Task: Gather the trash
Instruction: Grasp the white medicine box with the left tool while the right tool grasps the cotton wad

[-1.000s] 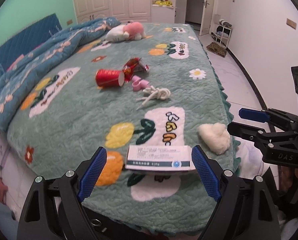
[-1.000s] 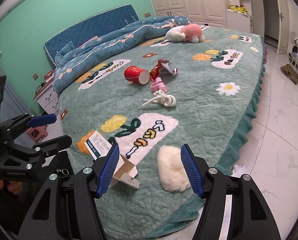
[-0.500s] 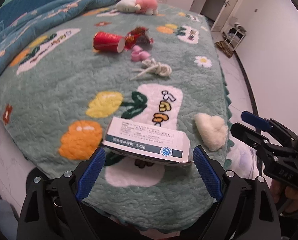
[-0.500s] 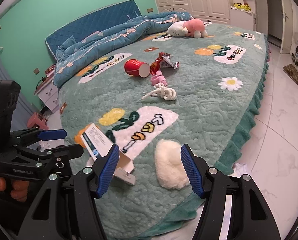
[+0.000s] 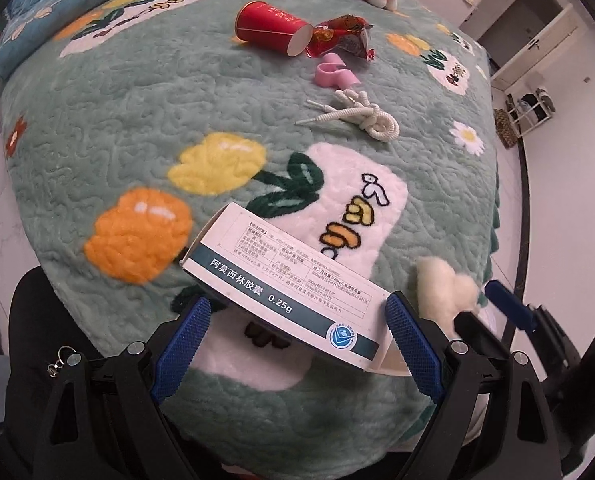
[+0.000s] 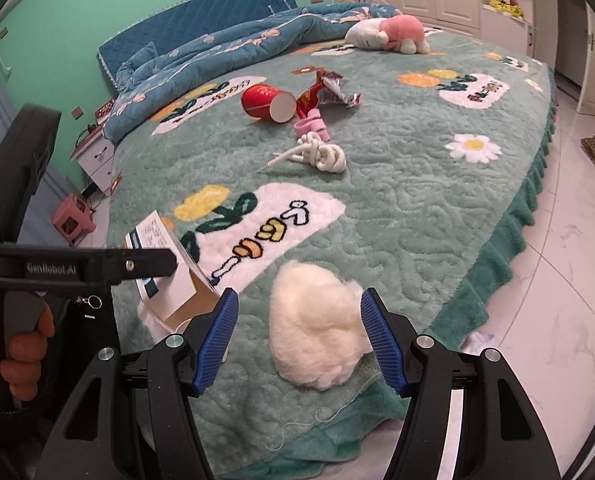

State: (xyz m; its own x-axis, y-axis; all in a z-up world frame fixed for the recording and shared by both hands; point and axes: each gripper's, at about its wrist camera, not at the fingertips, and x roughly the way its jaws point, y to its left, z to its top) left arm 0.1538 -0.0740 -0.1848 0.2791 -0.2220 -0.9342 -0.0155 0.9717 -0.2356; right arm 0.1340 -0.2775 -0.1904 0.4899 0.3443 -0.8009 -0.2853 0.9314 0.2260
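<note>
A white and blue medicine box (image 5: 289, 296) lies at the near edge of the green bed cover (image 5: 137, 128). My left gripper (image 5: 293, 344) is open, its blue pads on either side of the box's near end. The box also shows in the right wrist view (image 6: 169, 276). A white cotton wad (image 6: 317, 324) lies between the open pads of my right gripper (image 6: 297, 340); it shows in the left wrist view (image 5: 445, 284) too. Farther back lie a red paper cup (image 5: 269, 28), a red snack wrapper (image 5: 341, 36), a pink clip (image 5: 333, 74) and a knotted white cord (image 5: 361, 114).
A plush toy (image 6: 389, 34) and a blue quilt (image 6: 225, 52) lie at the far side of the bed. A nightstand (image 6: 97, 160) and a pink stool (image 6: 73, 220) stand on the left. White tiled floor (image 6: 557, 280) runs along the right of the bed.
My left gripper has moved forward and tilted down, so the medicine box now sits between its pads. My right gripper has come closer to the cotton wad.
</note>
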